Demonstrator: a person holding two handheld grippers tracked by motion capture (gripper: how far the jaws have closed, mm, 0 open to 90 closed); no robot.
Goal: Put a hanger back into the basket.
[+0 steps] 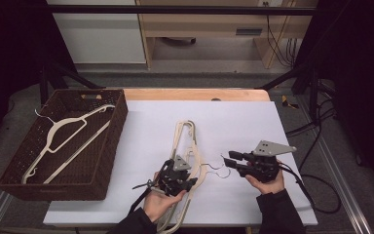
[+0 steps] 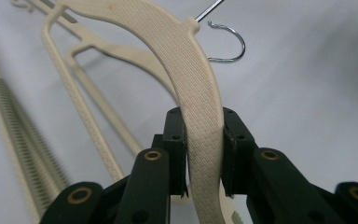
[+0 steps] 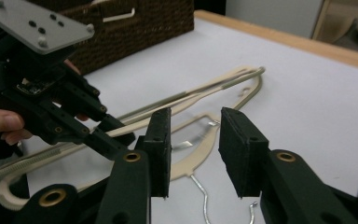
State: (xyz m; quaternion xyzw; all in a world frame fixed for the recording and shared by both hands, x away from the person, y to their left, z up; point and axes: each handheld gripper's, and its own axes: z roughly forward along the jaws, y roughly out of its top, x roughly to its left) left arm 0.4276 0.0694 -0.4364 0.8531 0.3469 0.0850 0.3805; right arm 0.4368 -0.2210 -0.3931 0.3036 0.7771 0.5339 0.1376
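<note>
- Left claw [image 2: 205, 154] is clamped on the cream shoulder of a hanger [image 2: 191, 84], with both pads pressed against the textured plastic; in the high view this claw [image 1: 177, 178] is seen over the hanger pile [image 1: 187, 146] on the white table [image 1: 243, 122].
- Right claw [image 3: 196, 154] is held partly apart with nothing between the pads; in the high view it [image 1: 231, 161] is pointed left toward the metal hooks [image 1: 213, 168], just short of them.
- Risk judged: the gripped hanger is stacked on at least one more hanger [image 3: 214, 84], so a lift could drag the lower one along if the hooks or bars are tangled.
- Risk judged: the grip sits off to one side of the hanger, near one shoulder, so the long end could swing or tilt and slip through the pads.
- Risk judged: the wire hook [image 2: 228, 44] could catch on the right claw if that claw is kept so near.
- Risk judged: the basket [image 1: 102, 161] at far left already holds one hanger [image 1: 65, 139]; a tilted drop could snag the rim.
- Gripped hanger lies directly between the left claw's pads, running up and away from it; the basket is well apart to the left.
</note>
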